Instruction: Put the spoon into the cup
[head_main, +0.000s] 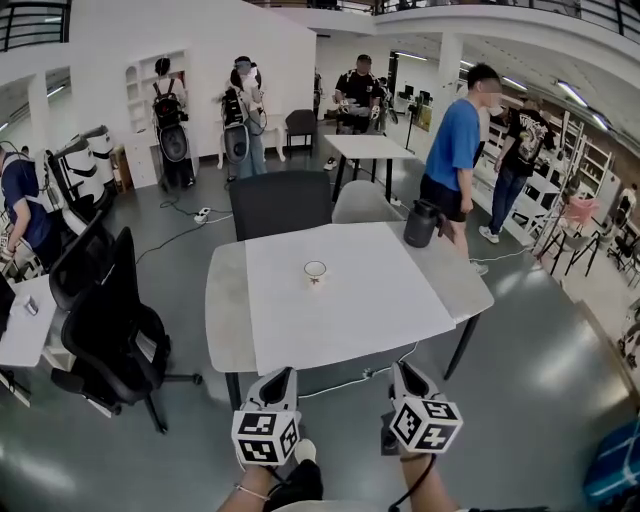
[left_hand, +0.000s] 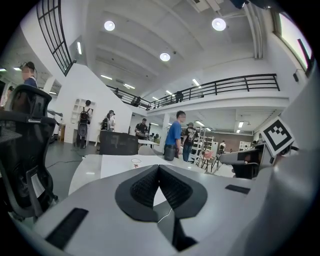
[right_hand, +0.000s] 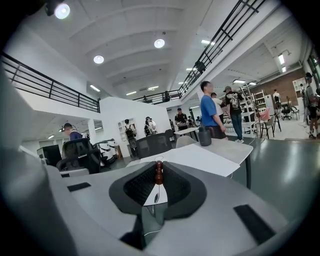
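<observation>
A small white cup stands near the middle of the white sheet on the grey table. Both grippers hang in front of the table's near edge, well short of the cup. My right gripper is shut on a spoon; its brown beaded end sticks out between the pads, in line with the far cup. The spoon is hidden in the head view. My left gripper is shut with nothing between its pads; the cup shows far ahead of it.
A black jug stands at the table's far right corner. A dark chair and a grey chair stand behind the table. A black office chair is at the left. Several people stand farther back.
</observation>
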